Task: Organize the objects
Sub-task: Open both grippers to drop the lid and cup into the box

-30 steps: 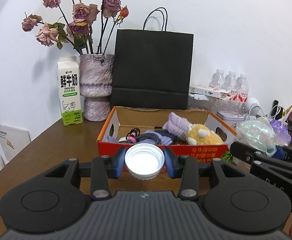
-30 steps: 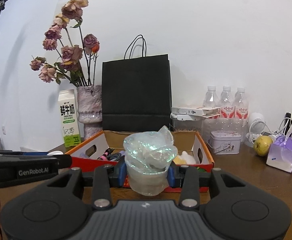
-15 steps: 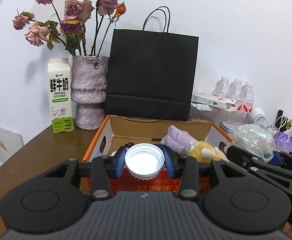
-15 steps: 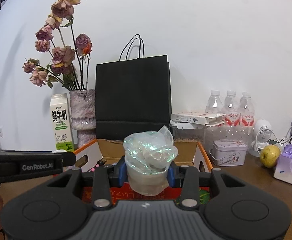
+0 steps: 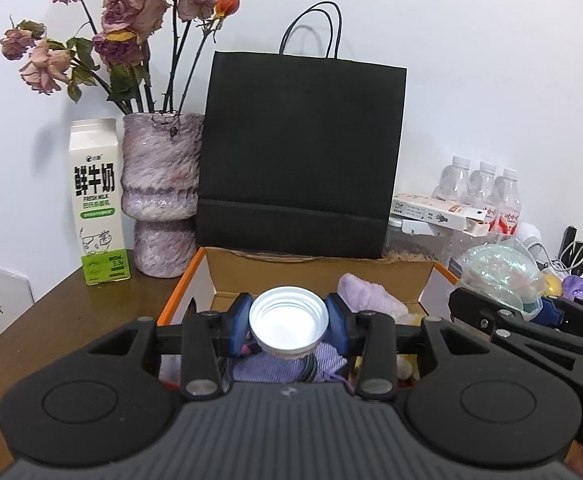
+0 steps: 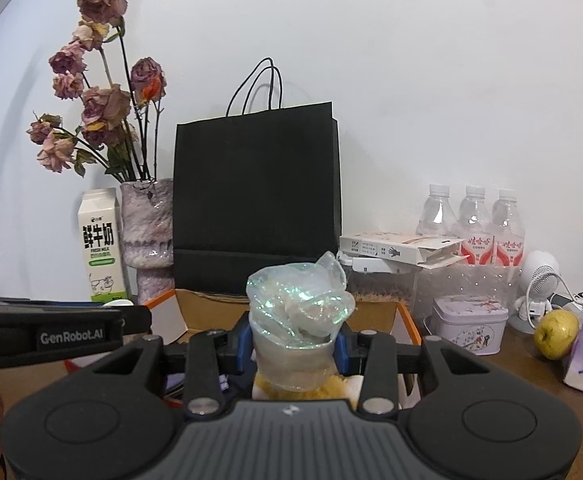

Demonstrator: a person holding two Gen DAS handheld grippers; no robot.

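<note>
From the left wrist view, the left gripper (image 5: 288,323) clamps a white bottle cap (image 5: 288,323), open side facing the camera, above a cardboard box (image 5: 315,276). Only here do the box's contents show: a purple cloth (image 5: 365,294) and lilac knit fabric (image 5: 275,366) under the cap. At 3 o'clock the right gripper (image 5: 531,306) enters, carrying an iridescent plastic cup (image 5: 499,270).

From the right wrist view, that cup (image 6: 297,320) is pinched between blue pads (image 6: 243,340) over the same box (image 6: 371,312) (its inside mostly hidden, something yellow showing below). Seen only here: a yellow-green apple (image 6: 556,333) and floral tin (image 6: 467,322) at 3 o'clock. A black paper bag (image 6: 257,204) stands behind.
</note>
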